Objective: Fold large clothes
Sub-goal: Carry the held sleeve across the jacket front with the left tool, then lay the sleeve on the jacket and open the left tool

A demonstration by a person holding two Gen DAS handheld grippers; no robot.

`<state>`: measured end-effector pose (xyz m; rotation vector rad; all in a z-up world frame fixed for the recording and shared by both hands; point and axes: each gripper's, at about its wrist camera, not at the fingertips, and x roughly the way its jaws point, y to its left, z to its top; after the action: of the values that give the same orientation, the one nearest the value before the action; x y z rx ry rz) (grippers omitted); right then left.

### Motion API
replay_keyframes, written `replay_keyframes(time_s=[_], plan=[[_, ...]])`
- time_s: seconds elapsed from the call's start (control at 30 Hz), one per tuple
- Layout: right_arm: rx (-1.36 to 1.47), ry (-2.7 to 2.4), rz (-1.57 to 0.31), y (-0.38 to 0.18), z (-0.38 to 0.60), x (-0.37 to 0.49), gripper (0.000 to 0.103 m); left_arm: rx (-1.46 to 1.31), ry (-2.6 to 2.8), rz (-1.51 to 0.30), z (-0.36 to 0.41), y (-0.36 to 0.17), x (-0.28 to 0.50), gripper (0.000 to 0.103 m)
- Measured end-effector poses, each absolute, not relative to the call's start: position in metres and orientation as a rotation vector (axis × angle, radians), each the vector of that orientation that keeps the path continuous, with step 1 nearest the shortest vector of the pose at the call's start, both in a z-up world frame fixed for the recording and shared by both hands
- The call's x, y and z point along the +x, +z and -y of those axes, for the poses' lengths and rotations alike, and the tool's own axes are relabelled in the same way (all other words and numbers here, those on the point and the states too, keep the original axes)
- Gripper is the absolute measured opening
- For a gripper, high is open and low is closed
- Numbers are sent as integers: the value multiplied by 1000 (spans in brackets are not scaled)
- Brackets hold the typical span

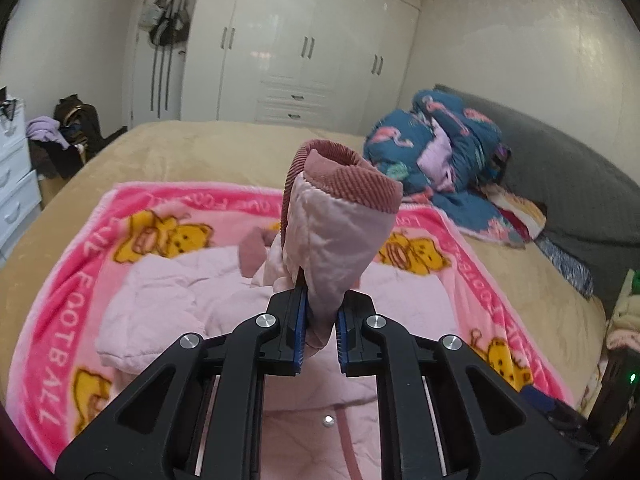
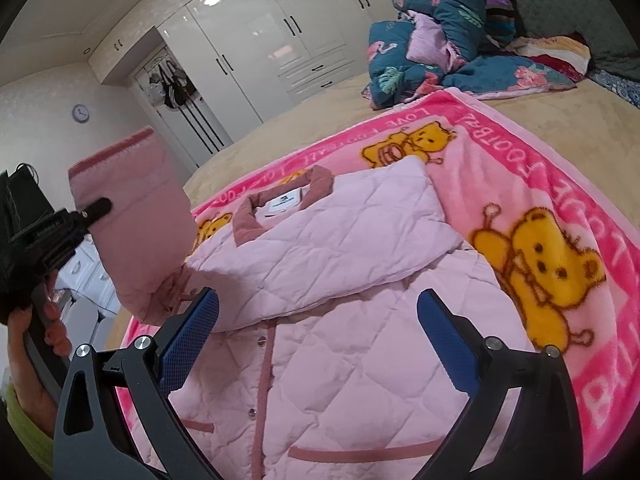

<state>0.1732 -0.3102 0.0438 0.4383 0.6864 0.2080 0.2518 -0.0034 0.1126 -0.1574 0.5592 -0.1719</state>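
The right gripper (image 2: 318,340) hangs with its blue-padded fingers (image 2: 188,340) spread wide over the pale pink quilted jacket (image 2: 320,280), touching nothing. The jacket lies front up on a pink teddy-bear fleece blanket (image 2: 560,208) on the tan bed (image 2: 320,104). At left, the left gripper (image 1: 322,320) pinches the jacket's corduroy-cuffed sleeve (image 1: 340,224), raised upright. Far right, a teal flamingo-print quilt (image 2: 432,36) lies bunched.

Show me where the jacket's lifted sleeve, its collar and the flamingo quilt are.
lifted sleeve (image 1: 336,240), left wrist view, quilted part below the cuff.
collar (image 2: 280,204), right wrist view, inside by the label.
flamingo quilt (image 2: 436,36), right wrist view, top of the heap.
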Motion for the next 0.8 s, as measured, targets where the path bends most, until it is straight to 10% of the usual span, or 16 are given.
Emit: replay_keyframes(time_s=[0.43,0.8], plan=[[486,145,-701,30,342,178,99,-66,-267,-697,65,54,266,8],[512,109,-722,17,357,182,99,88,-330,-859,103,-7,259,33]])
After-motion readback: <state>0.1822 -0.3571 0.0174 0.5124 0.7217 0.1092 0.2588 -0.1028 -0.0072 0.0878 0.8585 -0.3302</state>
